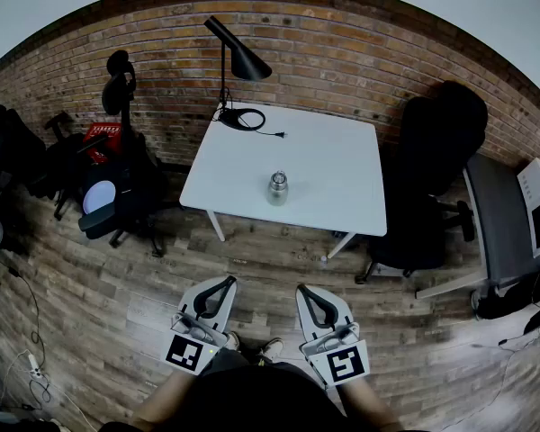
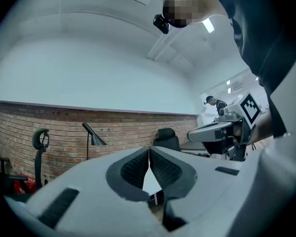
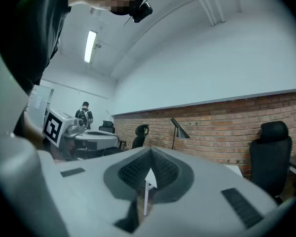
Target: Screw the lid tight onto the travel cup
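Observation:
A small metal travel cup [image 1: 278, 188] with its lid on top stands upright near the front middle of the white table [image 1: 333, 180]. Both grippers are held low over the wooden floor, well short of the table. My left gripper [image 1: 228, 282] is shut with nothing in it; its jaws meet at the tips in the left gripper view [image 2: 149, 149]. My right gripper [image 1: 302, 290] is shut and empty too, jaws touching in the right gripper view [image 3: 150, 152]. The cup is not visible in either gripper view.
A black desk lamp [image 1: 237, 57] and its coiled cable [image 1: 243, 119] sit at the table's back left. Black office chairs stand to the left [image 1: 117, 187] and right [image 1: 432, 169]. A grey desk [image 1: 504, 223] is at far right, under a brick wall [image 1: 342, 61].

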`<state>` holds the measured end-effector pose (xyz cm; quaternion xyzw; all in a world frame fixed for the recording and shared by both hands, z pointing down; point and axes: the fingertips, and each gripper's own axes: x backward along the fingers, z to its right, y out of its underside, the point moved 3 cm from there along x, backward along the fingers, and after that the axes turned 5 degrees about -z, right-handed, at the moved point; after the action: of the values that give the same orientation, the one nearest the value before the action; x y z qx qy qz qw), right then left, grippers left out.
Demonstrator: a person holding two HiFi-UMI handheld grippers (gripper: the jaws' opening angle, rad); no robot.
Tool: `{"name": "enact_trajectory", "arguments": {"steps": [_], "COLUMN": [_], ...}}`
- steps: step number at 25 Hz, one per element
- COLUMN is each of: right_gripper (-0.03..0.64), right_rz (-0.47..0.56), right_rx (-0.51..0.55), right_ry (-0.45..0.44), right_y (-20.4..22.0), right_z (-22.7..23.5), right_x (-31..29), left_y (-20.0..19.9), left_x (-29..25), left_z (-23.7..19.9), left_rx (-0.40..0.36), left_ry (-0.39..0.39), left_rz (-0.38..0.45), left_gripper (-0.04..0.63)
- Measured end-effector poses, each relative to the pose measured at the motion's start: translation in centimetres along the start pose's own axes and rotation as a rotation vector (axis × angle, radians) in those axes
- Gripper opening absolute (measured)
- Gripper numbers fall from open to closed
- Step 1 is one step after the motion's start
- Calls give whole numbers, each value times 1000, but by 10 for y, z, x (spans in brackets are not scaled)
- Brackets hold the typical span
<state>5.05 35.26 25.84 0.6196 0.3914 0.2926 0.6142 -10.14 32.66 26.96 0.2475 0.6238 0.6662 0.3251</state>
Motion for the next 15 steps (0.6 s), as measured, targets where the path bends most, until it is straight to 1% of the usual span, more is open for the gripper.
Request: {"name": "enact_trajectory", "arguments": {"steps": [5,9,12,15], "right_gripper": [12,12,13,14], "right_rz": [4,30,3,-15], "right_rx": [6,-10,-20,-25], "right_ry": [-1,-24,-32,-37], "right_y": [0,4,9,14], "right_z": [4,8,5,2], "right_x": [-3,-3,-9,-17], "left_y": [1,1,3,12], "left_x": [-3,-4,-2,-2], "left_z": [-1,1,-2,-7], "left_rx": [-2,6,15,31], "left_ry": [-1,-8,-18,-20], "left_rz": [1,5,0,-23], "left_gripper": [26,26,26,26]}}
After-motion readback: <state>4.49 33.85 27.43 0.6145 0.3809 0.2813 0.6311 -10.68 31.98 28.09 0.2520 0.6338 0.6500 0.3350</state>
